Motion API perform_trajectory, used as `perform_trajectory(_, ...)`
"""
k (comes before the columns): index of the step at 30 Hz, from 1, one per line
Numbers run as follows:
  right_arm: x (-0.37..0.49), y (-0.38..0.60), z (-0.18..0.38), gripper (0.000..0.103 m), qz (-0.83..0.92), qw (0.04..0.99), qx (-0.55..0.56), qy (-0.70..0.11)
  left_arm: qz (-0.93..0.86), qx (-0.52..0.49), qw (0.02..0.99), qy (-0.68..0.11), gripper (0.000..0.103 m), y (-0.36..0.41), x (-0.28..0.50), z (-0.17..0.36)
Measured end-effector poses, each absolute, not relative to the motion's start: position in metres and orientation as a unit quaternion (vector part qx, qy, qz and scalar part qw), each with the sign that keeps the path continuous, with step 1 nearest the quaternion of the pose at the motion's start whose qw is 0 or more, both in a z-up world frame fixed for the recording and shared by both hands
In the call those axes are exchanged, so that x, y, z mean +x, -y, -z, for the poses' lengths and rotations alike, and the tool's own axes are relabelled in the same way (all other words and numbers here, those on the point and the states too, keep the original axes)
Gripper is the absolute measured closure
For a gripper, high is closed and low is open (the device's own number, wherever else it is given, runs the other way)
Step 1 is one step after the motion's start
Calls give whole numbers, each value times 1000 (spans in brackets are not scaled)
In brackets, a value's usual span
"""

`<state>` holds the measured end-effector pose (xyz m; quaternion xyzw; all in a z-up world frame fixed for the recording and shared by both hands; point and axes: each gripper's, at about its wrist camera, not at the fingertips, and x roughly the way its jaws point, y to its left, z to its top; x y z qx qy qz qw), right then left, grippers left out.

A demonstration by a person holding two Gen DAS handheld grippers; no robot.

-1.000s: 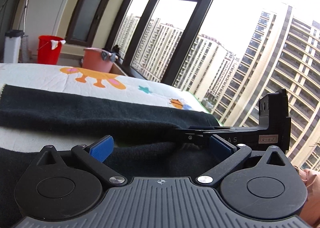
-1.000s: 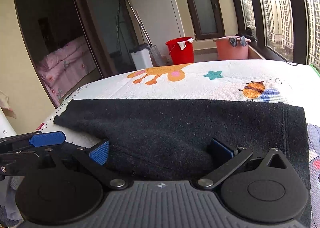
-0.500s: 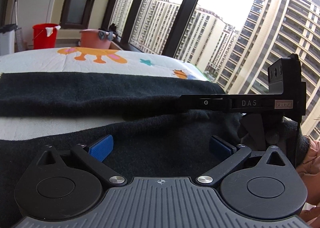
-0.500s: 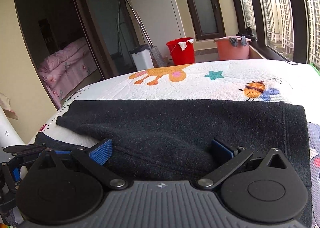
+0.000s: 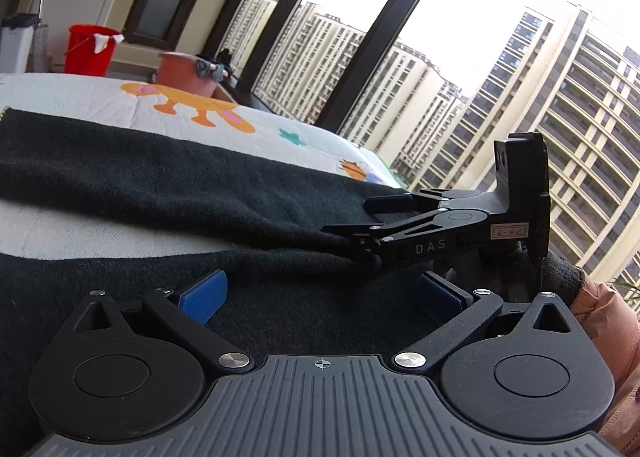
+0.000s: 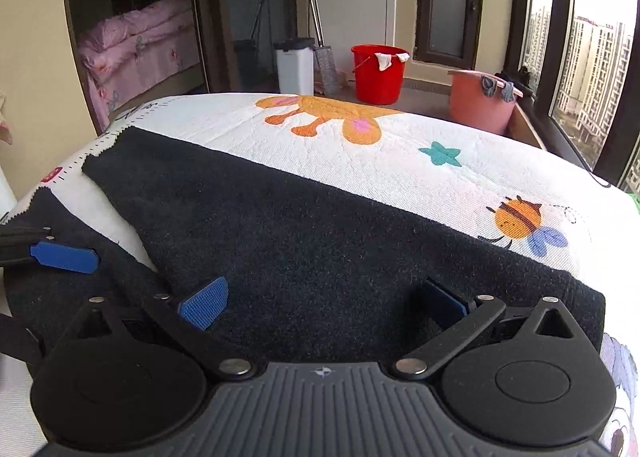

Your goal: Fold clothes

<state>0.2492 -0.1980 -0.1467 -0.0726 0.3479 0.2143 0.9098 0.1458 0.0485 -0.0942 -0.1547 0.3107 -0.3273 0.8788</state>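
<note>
A dark knit garment (image 5: 168,181) (image 6: 320,241) lies spread on a white quilt (image 6: 400,173) printed with cartoons. One long band runs across the far side, and a second part lies nearer, under both grippers. My left gripper (image 5: 324,297) hovers low over the near part, jaws wide apart with nothing pinched. It shows at the left edge of the right wrist view as a blue fingertip (image 6: 64,257). My right gripper (image 6: 323,303) is open over the wide end of the cloth. From the left wrist view the right gripper (image 5: 360,225) is side-on, its fingers resting on the cloth.
Beyond the quilt's far edge stand a red bucket (image 6: 378,73), a pink basin (image 6: 480,101) and a white bin (image 6: 296,65). Tall windows (image 5: 320,37) run along the right. A doorway on the left shows pink bedding (image 6: 136,49). A person's pink sleeve (image 5: 600,317) is at right.
Both cameras have tilted, and the right view now looks more steeply down on the quilt. The left gripper's blue fingertip shows higher in the right view. Both stay open.
</note>
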Motion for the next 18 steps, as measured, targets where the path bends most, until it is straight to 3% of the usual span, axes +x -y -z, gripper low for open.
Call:
perform_trajectory(16, 256, 202, 149, 0, -223, 912, -52, -341, 331, -174, 875, -308, 0, -50, 142, 94)
perform_trajectory(18, 256, 213, 145, 5, -233, 910, -25, -342, 331, -175, 874, -308, 0, -50, 141, 94)
